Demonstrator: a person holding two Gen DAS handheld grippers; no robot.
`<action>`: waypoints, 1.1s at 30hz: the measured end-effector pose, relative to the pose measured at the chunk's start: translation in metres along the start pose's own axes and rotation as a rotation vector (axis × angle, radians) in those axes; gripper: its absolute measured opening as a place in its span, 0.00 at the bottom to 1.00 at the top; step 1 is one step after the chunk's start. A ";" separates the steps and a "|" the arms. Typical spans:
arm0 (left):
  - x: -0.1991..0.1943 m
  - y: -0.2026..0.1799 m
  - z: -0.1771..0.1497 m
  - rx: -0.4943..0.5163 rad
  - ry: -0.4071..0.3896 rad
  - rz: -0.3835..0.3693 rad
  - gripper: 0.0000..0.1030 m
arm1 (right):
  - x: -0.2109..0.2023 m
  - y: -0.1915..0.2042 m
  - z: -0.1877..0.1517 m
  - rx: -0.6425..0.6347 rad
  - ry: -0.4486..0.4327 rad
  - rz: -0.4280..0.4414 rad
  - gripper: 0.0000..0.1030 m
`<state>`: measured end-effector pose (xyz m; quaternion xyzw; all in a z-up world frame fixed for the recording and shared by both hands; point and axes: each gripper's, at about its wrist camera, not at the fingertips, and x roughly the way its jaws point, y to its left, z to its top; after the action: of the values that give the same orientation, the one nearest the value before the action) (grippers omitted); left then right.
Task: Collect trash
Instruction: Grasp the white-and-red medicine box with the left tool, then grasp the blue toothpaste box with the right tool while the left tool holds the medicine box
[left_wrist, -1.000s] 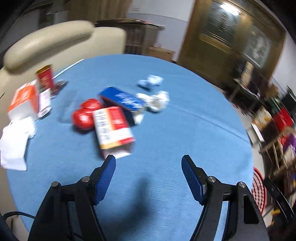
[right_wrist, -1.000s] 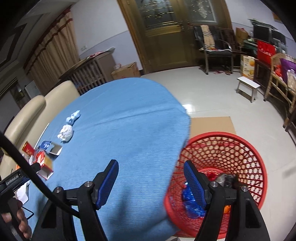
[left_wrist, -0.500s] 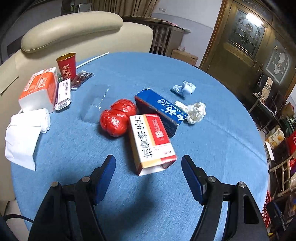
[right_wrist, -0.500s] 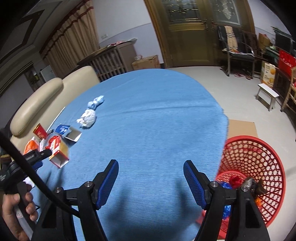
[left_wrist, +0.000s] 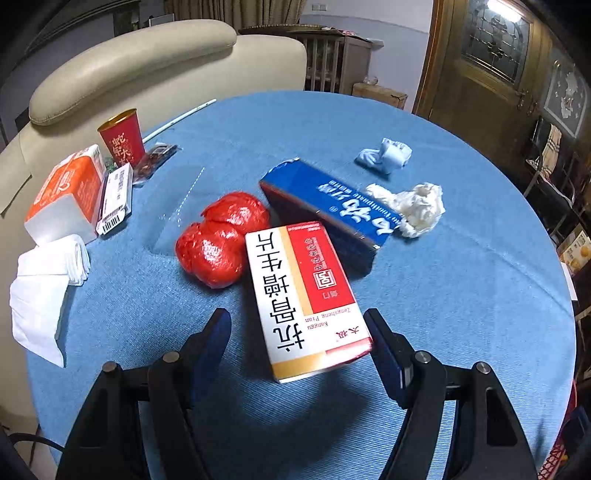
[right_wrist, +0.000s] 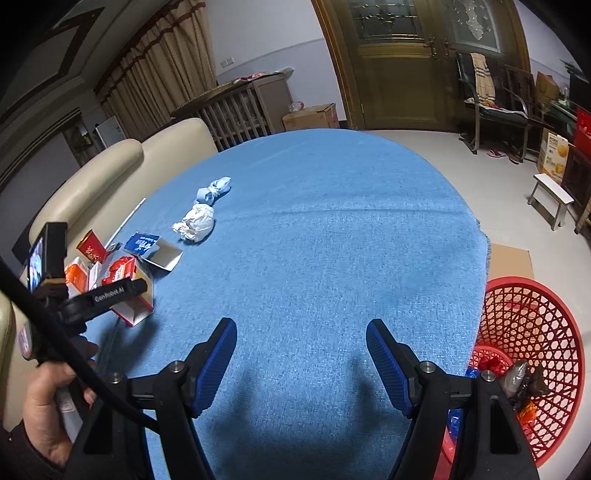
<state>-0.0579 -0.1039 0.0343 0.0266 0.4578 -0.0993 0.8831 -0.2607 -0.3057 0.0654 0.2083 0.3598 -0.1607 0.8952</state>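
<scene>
A red-and-white carton (left_wrist: 299, 291) lies flat on the blue tablecloth (left_wrist: 461, 295), its near end between the fingers of my left gripper (left_wrist: 295, 332). The jaws are closing; the left pad stands clear of the carton and the right pad is next to its corner. Behind it lie a crumpled red bag (left_wrist: 218, 243), a blue carton (left_wrist: 332, 206), a white paper wad (left_wrist: 417, 206) and a light blue wad (left_wrist: 386, 155). My right gripper (right_wrist: 301, 350) hangs open and empty over bare cloth. The red mesh basket (right_wrist: 532, 332) stands on the floor to its right with trash inside.
At the table's left edge are a red cup (left_wrist: 122, 138), an orange tissue pack (left_wrist: 66, 192), a small white box (left_wrist: 116, 199) and folded white napkins (left_wrist: 44, 284). A beige sofa (left_wrist: 129, 66) stands behind the table. A hand (right_wrist: 51, 398) holds the left gripper.
The left gripper has come forward and down, so the red-and-white carton now sits between its fingers. The right gripper has swung left from the basket to over the table.
</scene>
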 end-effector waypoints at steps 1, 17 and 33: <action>-0.001 0.002 -0.001 -0.003 -0.007 -0.020 0.65 | 0.001 0.000 0.001 0.000 0.003 0.001 0.74; -0.047 0.032 -0.034 0.041 -0.076 -0.083 0.49 | 0.030 0.039 0.009 -0.092 0.049 0.044 0.74; -0.053 0.083 -0.039 -0.048 -0.096 -0.025 0.49 | 0.081 0.155 0.032 -0.464 0.123 0.184 0.74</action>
<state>-0.1026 -0.0090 0.0508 -0.0052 0.4176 -0.1003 0.9031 -0.1185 -0.1988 0.0689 0.0384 0.4202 0.0213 0.9064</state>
